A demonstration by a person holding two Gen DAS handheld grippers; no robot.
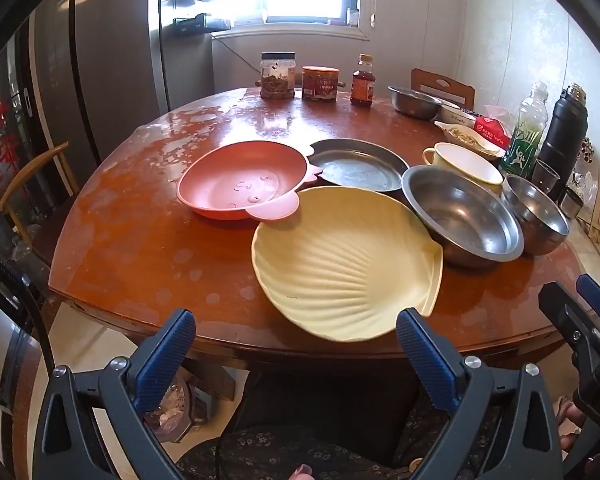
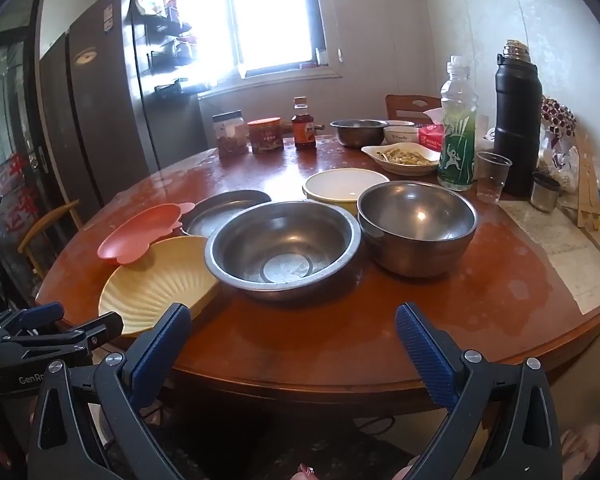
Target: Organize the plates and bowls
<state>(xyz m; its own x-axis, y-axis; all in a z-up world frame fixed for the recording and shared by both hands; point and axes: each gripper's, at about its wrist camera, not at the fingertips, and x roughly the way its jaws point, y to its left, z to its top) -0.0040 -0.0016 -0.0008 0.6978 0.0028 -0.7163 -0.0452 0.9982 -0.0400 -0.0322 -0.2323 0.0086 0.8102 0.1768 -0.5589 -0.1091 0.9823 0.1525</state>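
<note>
Your left gripper (image 1: 296, 334) and right gripper (image 2: 294, 330) hold their jaws wide apart with nothing in them, so pinch the light, stiff yellow shell plate (image 1: 344, 264) by its rim at the near table (image 1: 140, 248) edge.

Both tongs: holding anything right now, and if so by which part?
Nothing is held. The left tongs and right tongs both stand wide open short of the table edge, with no dish between their fingers; the shell plate lies untouched.
</note>
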